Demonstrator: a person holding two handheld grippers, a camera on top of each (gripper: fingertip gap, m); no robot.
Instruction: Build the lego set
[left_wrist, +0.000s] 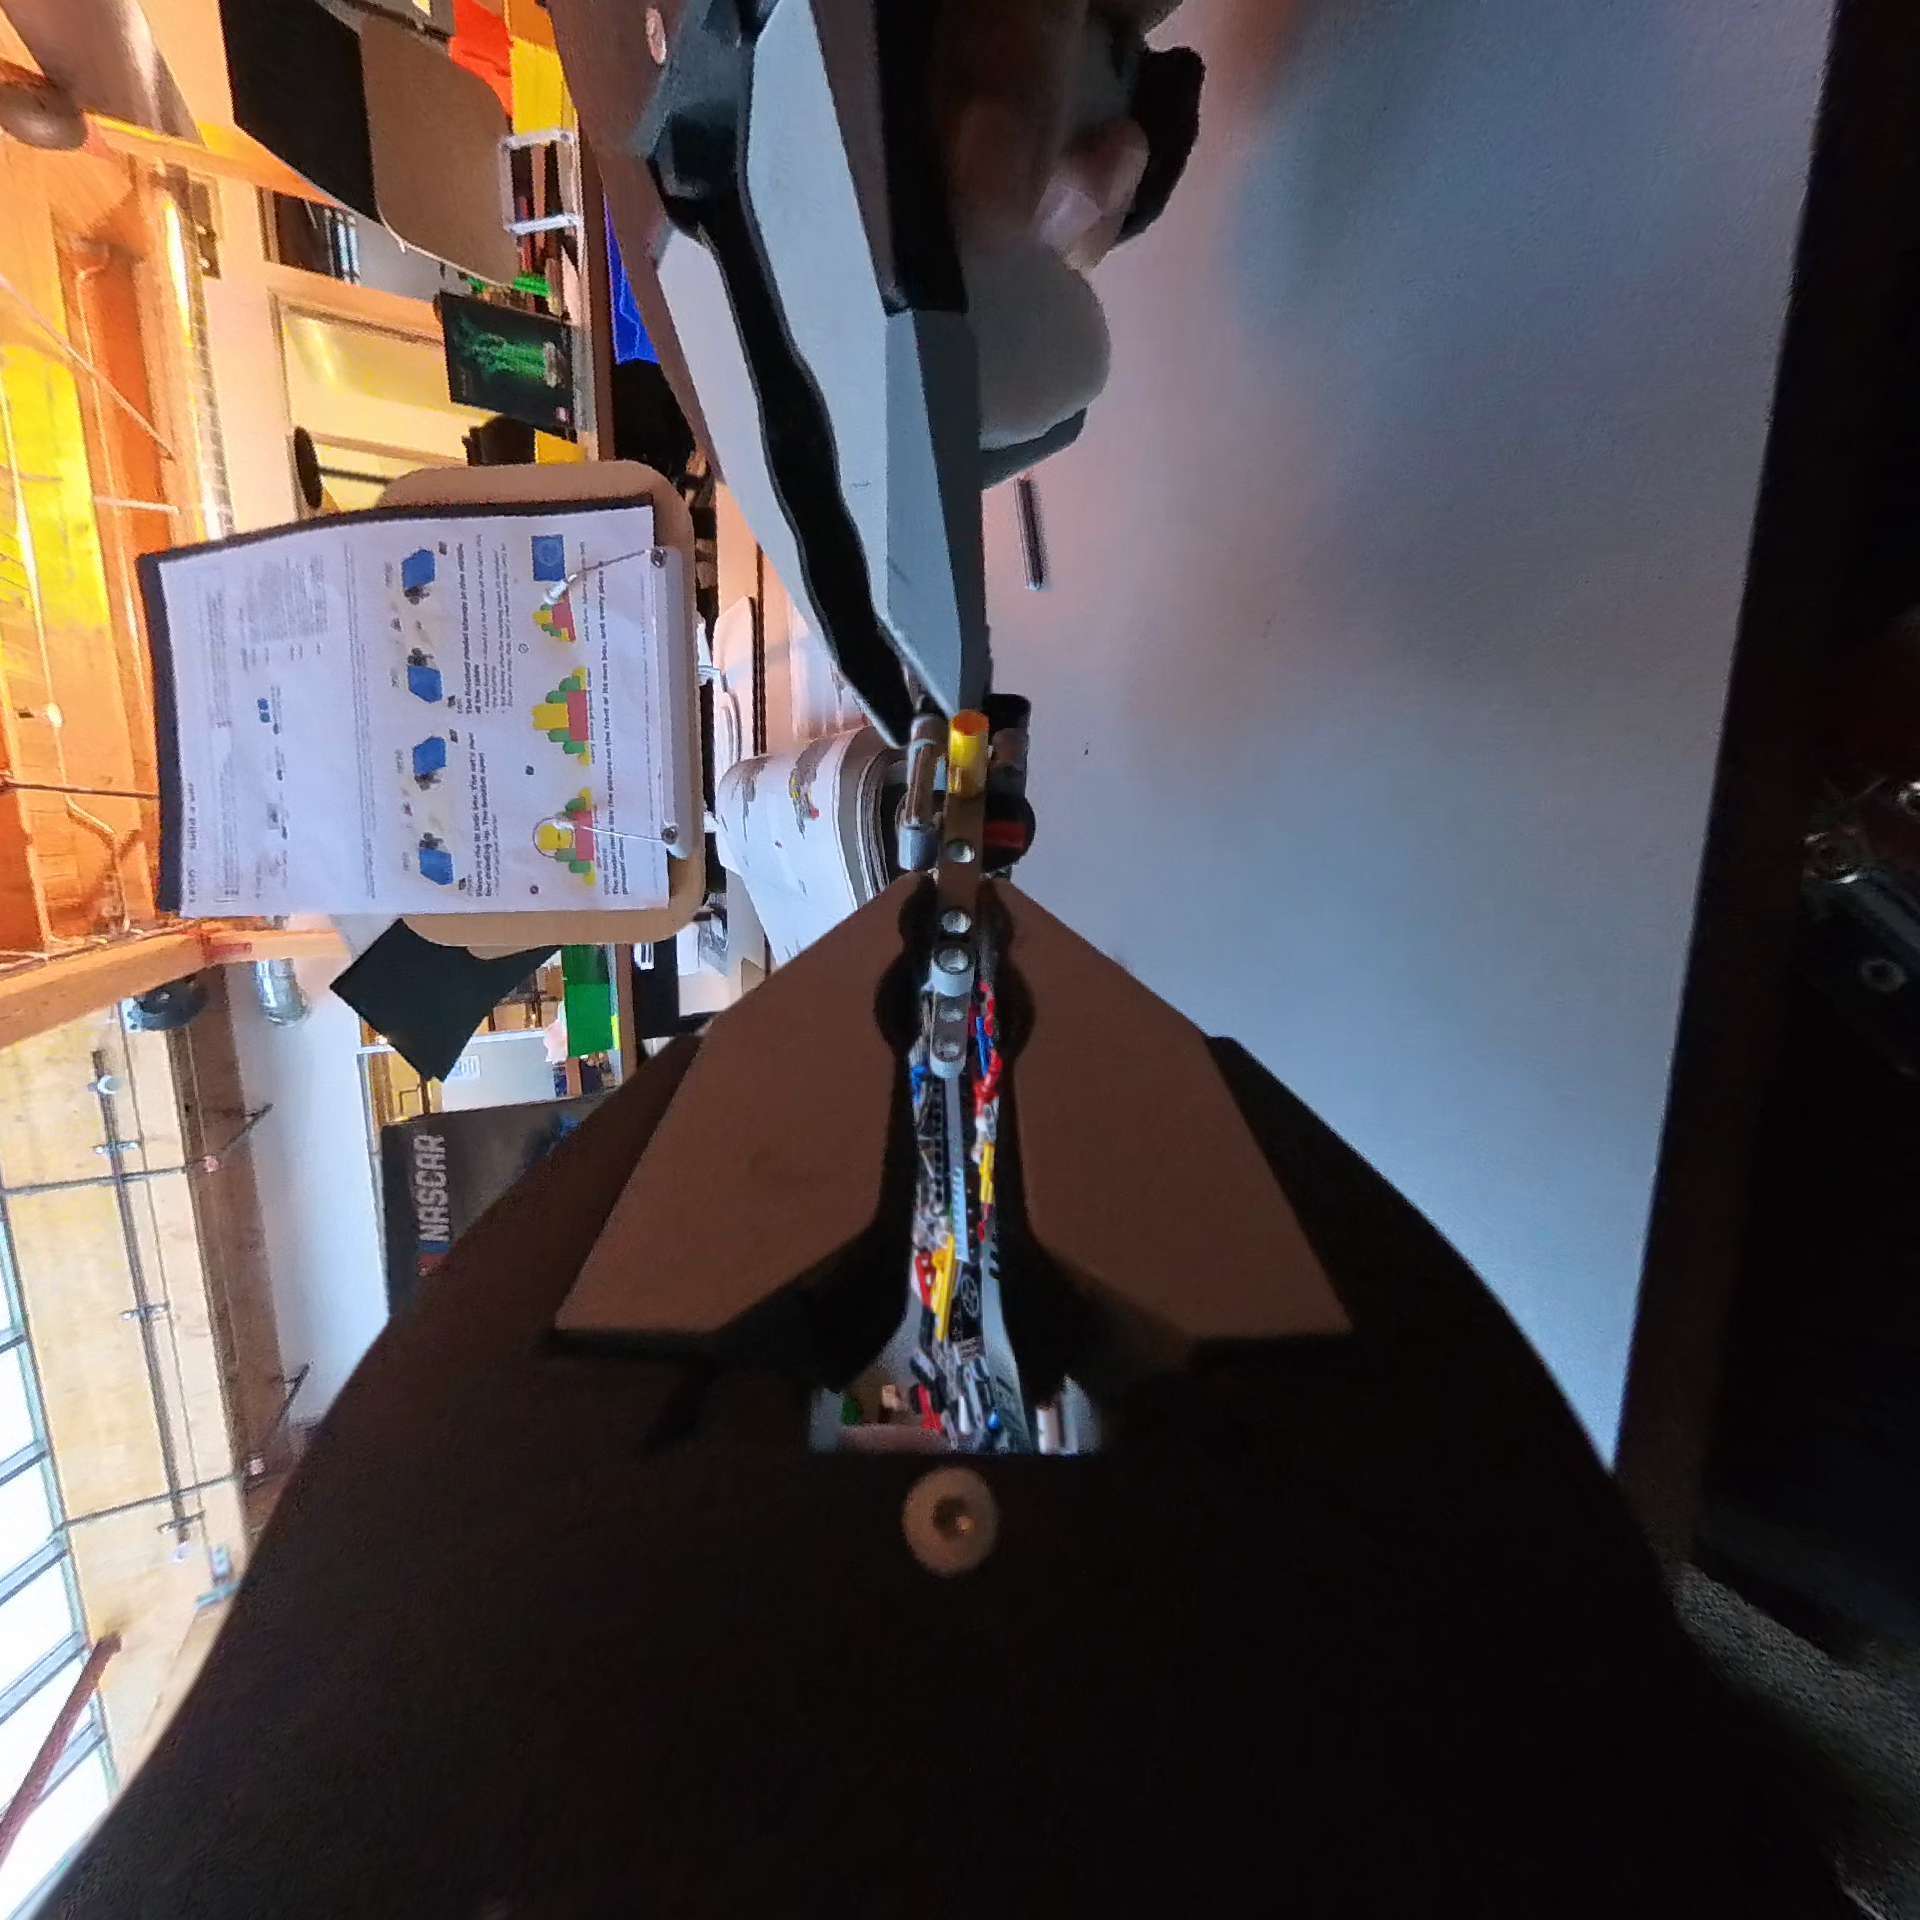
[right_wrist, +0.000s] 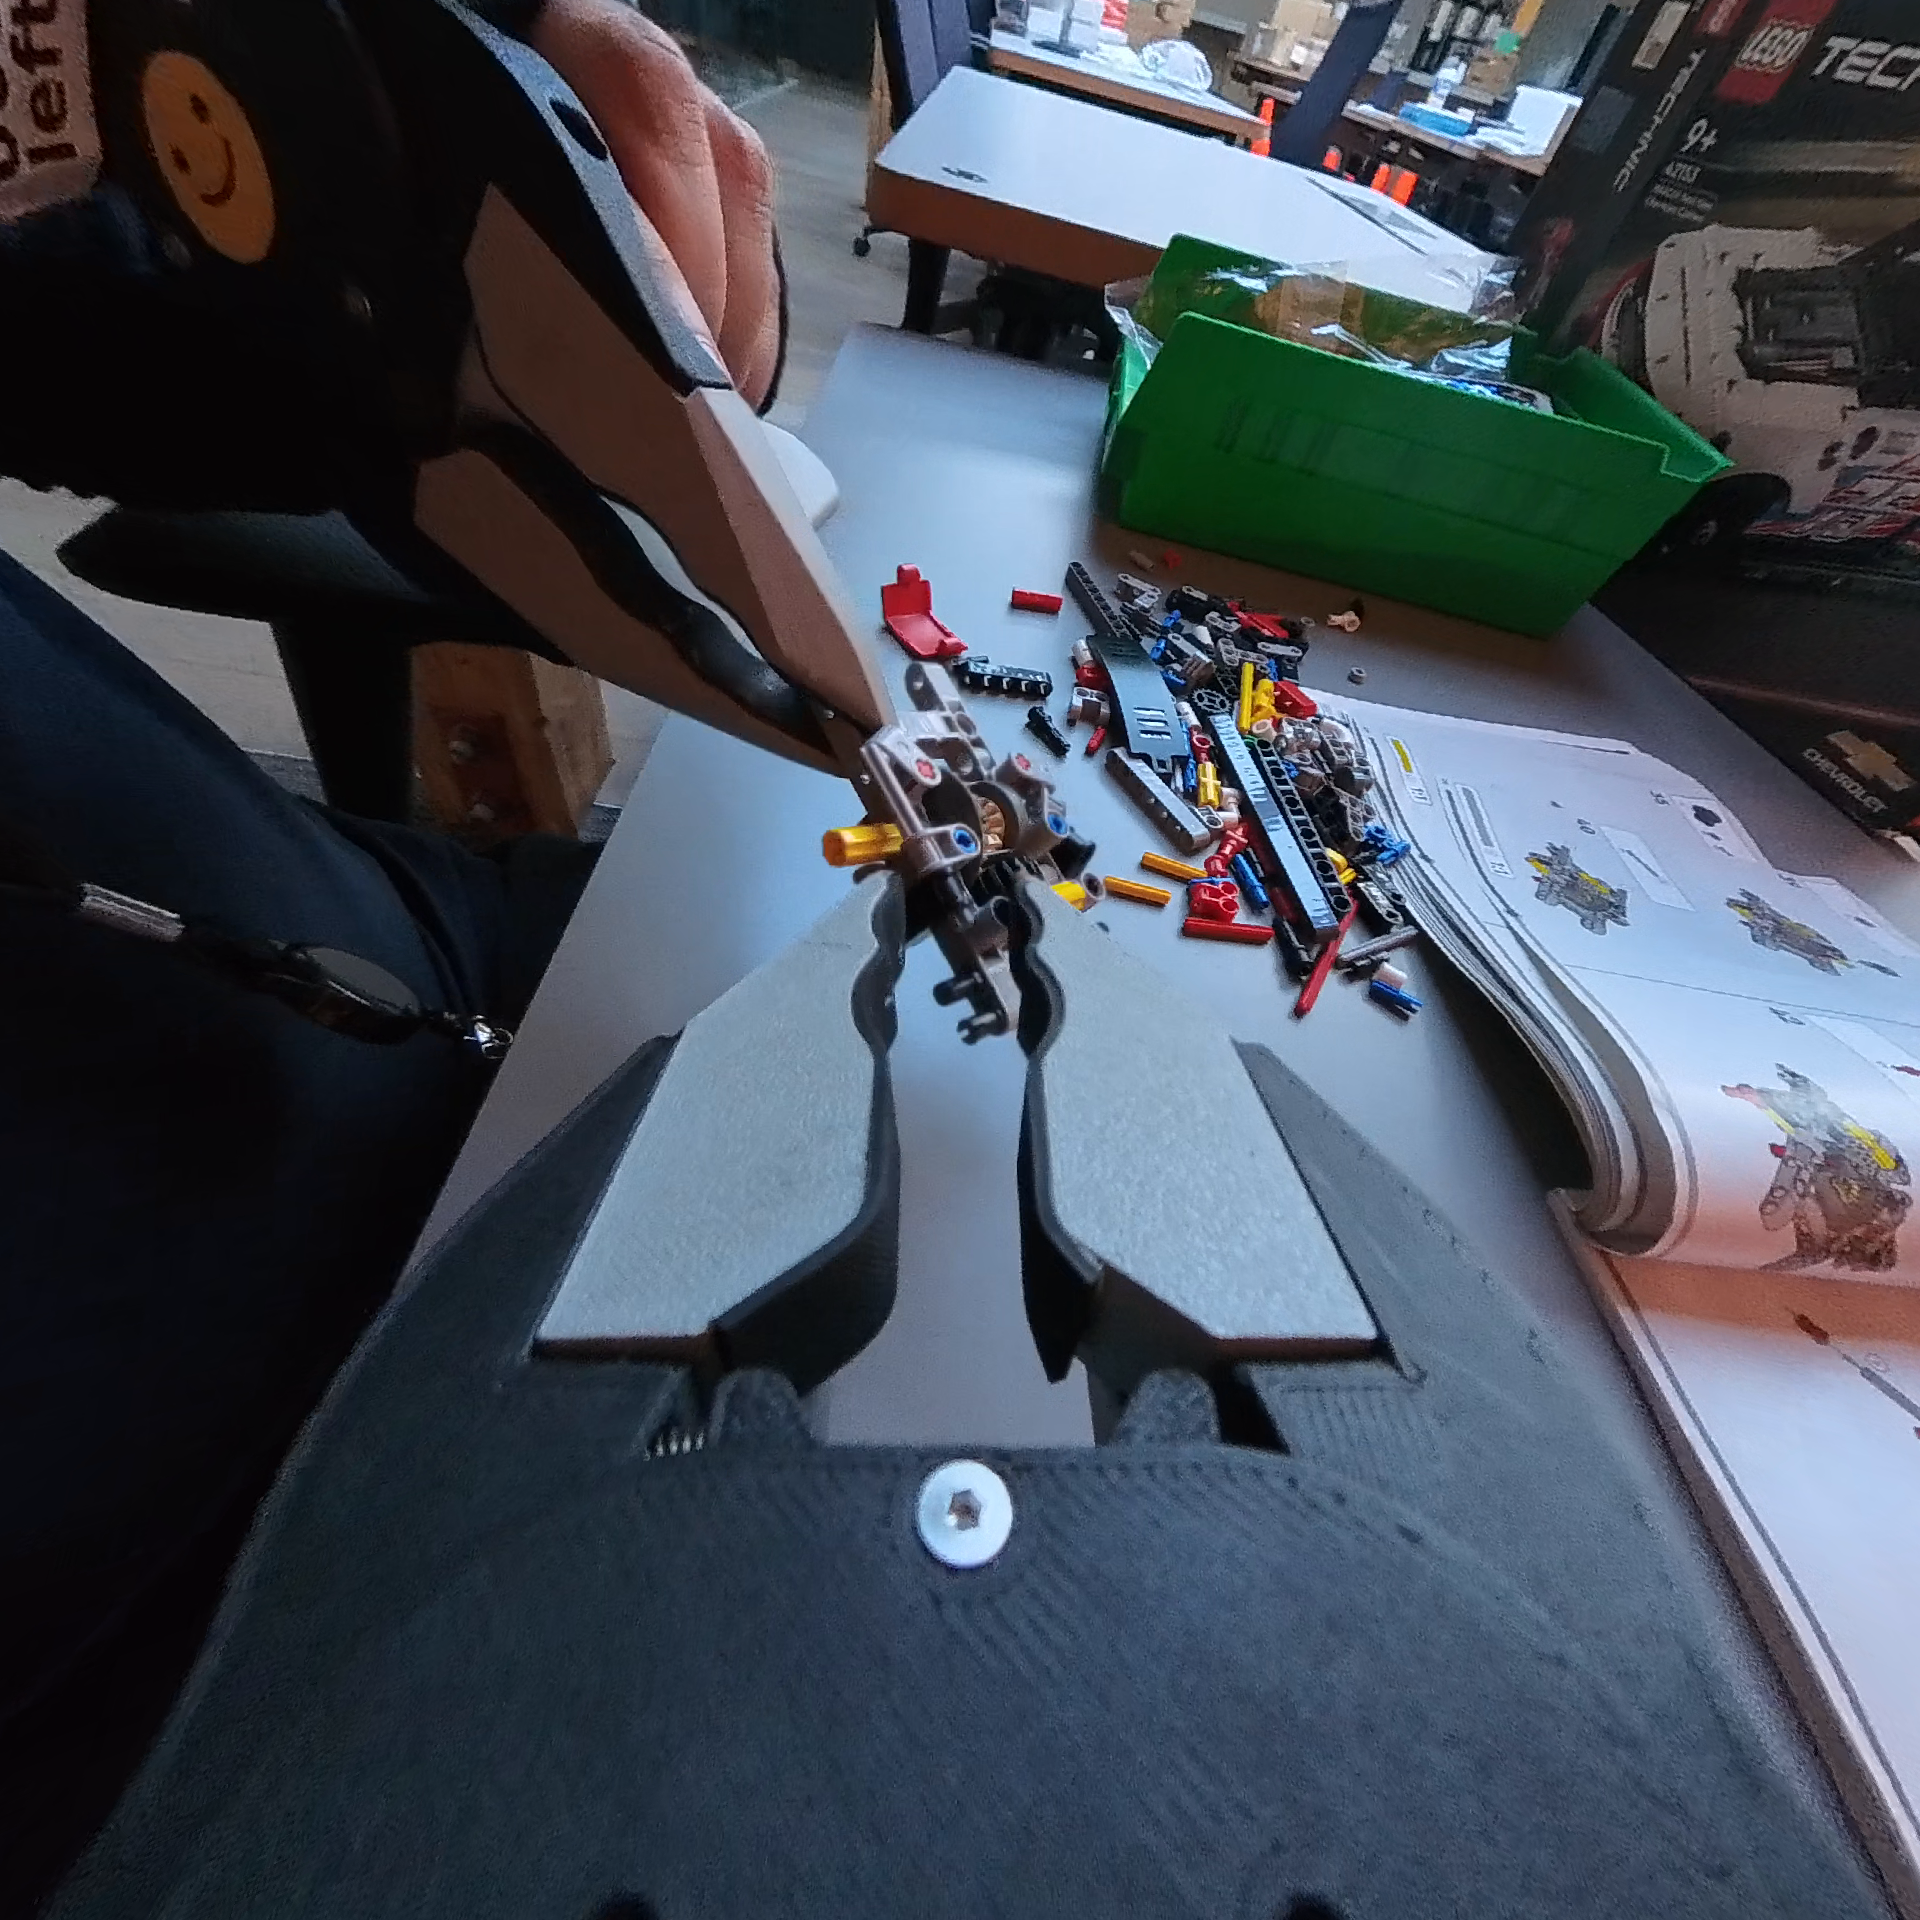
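Both tools clamp one grey brick assembly (right_wrist: 961, 821) held above the grey bench (right_wrist: 727, 790): the right tool (right_wrist: 961, 914) grips its black lower end, the left tool (right_wrist: 868, 743) pinches its upper grey beam, near the loose bricks (right_wrist: 1247, 748) beside an open instruction booklet (right_wrist: 1662, 935)

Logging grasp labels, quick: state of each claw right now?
Left claw: closed on the grey beam of the small brick assembly.
Right claw: closed on the same assembly's dark lower end, above the table.
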